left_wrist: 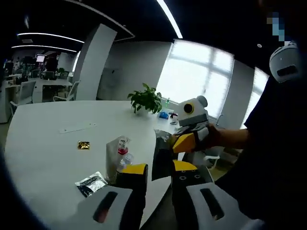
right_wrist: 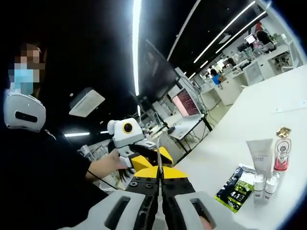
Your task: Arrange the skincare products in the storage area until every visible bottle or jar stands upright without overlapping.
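"Skincare products [right_wrist: 260,154], where do they stand?"

"On the white table [left_wrist: 38,153], clustered close to its near edge. The right gripper view has a white tube upright, a pink-capped bottle [right_wrist: 281,155] just right of it, and two small bottles [right_wrist: 265,184] in front. A dark sachet [right_wrist: 235,189] lies flat to their left."

"And the grippers?"

"Both are held off the table, in front of the person. The right gripper [right_wrist: 158,173] has its fingers pressed together on a thin silver pouch [left_wrist: 162,155], seen edge-on between them. The left gripper [left_wrist: 158,170] has its fingers spread, one on each side of the pouch's lower end. I can't tell whether they touch it."

"So what does the step want?"

"My guess is that the pouch is being passed across or straightened. Close the left fingers squarely on the flat of it before the right lets go. It looks limp, so a corner pinch would let it fold."

"Where would it go?"

"Beside the cluster, not on it. The bottles stand tight together and near the drop, so a sweep from the near side could tip one off. The open room is to the far left, where the top is bare but for a small gold item [left_wrist: 84,144] and a white strip [left_wrist: 76,128]. A potted plant [left_wrist: 146,99] sits at the far side, well apart."
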The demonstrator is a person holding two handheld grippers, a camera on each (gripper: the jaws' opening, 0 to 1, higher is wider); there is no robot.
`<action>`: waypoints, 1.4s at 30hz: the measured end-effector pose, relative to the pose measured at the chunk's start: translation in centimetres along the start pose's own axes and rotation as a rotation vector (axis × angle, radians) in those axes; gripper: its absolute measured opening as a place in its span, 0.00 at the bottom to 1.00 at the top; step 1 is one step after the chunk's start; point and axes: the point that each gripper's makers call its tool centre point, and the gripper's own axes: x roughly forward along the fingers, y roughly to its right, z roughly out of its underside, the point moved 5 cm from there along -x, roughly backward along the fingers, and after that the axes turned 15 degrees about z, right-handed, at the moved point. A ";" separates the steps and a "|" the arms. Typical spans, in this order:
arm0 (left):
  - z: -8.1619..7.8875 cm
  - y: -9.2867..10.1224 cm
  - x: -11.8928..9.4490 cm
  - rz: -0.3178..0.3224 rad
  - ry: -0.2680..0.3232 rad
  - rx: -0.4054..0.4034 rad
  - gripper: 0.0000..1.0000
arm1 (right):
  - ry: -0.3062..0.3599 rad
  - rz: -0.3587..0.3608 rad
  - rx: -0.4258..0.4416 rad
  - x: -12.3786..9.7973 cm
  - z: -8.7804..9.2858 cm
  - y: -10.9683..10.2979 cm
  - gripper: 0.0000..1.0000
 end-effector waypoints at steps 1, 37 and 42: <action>0.0 0.0 0.0 0.003 -0.003 -0.006 0.17 | -0.003 0.000 0.000 0.0 0.0 0.0 0.00; 2.2 -2.9 -2.1 -0.082 0.200 -0.369 0.00 | 0.063 0.196 -0.289 1.4 0.9 2.7 0.71; 2.9 -3.6 -2.4 -0.113 0.191 -0.393 0.00 | 0.061 0.226 -0.315 1.3 1.2 3.4 0.83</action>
